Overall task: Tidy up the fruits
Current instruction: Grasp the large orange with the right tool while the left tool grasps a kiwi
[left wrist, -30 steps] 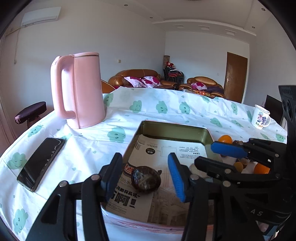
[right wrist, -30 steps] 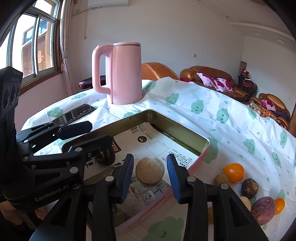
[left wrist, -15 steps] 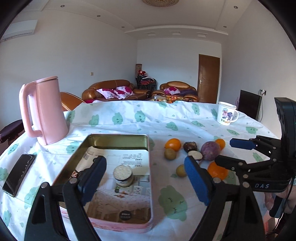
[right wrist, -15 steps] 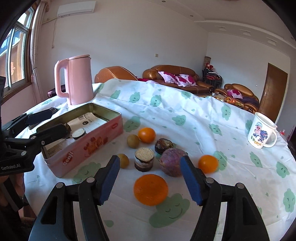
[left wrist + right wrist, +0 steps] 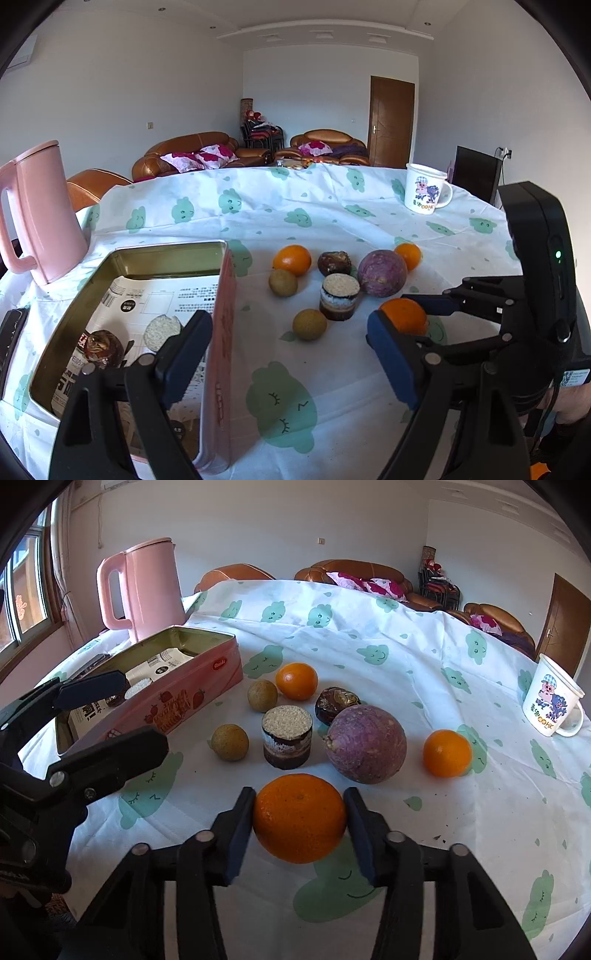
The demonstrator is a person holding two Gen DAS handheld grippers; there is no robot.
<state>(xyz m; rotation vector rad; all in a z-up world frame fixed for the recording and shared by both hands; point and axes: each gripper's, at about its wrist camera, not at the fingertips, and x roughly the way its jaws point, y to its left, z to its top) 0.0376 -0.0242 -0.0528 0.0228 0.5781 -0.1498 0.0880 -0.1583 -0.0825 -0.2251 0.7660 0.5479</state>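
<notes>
- Since half a second ago, the right tongs [image 5: 299, 818] have come down and clenched around the large orange [image 5: 299, 818], which had sat free between their pads.
- The large orange rests on the surface [image 5: 480, 812], beside the purple fruit [image 5: 365, 744].
- The left tongs [image 5: 291, 360] hang released, straddling the pink tin's [image 5: 221, 332] wall.

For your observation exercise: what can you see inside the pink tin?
Inside the pink tin, printed paper lines the bottom, with a dark wrinkled fruit and a white-topped round piece on it. The left gripper hides the near corner.
</notes>
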